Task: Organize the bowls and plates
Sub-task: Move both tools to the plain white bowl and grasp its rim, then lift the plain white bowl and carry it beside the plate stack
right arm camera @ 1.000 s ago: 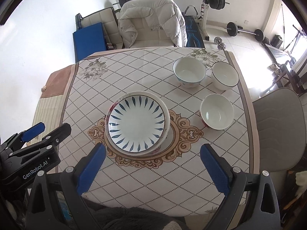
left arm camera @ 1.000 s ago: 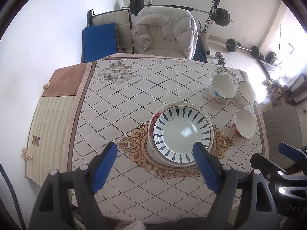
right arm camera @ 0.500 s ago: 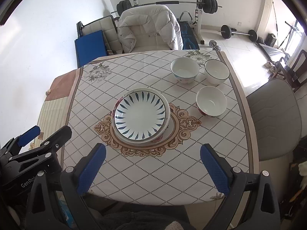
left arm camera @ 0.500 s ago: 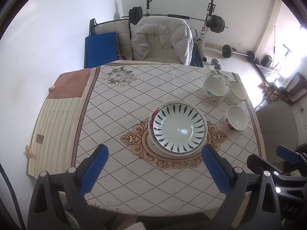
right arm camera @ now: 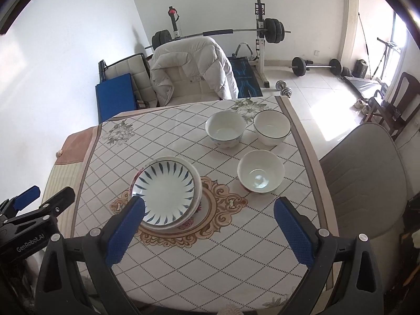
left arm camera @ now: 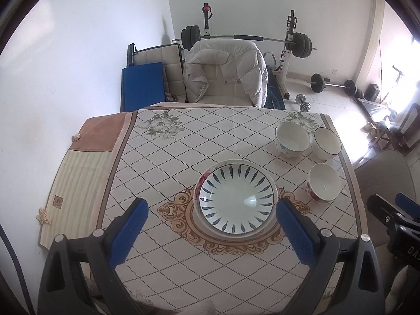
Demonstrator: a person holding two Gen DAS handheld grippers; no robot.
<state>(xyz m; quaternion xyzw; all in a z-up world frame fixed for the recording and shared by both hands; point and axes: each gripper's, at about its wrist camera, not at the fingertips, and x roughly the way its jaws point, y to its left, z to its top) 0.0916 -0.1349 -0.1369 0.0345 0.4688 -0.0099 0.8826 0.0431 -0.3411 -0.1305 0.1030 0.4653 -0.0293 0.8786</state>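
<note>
Blue mat (left arm camera: 143, 86): stands on edge against the wall, beyond the far left corner of the table.

Chair (left arm camera: 225, 78): at the far side of the table, a pale padded jacket (left arm camera: 207, 60) draped over its back.

Barbell rack (left arm camera: 290, 36): behind the chair, against the back wall, bar loaded with dark discs.

Table (left arm camera: 162, 178): covered by a cloth printed with a diamond grid, a gold ornament at its middle.

Left gripper (left arm camera: 210, 233): hangs above the near edge of the table, blue pads spread wide, nothing between them, touching nothing. Its black frame also shows at the left edge of the right wrist view (right arm camera: 29, 210).

Stack of plates (left arm camera: 235, 197): sits on the gold ornament at the middle of the table. The top plate (right arm camera: 165, 191) is white with blue leaf strokes around the rim; a plate with a red flower edge lies under it.

Right gripper (right arm camera: 208, 225): hangs above the near edge of the table, pads released and wide apart, empty.

Bowl with red flowers (left arm camera: 324, 182): stands upright, empty, to the right of the plates and apart from them.

Bowl with blue dots (left arm camera: 291, 139): stands near the far right corner, empty.

Bowl with dark rim (left arm camera: 326, 143): just beside the dotted one, nearest the right edge.

Second chair (right arm camera: 367, 173): grey, at the right side of the table.
</note>
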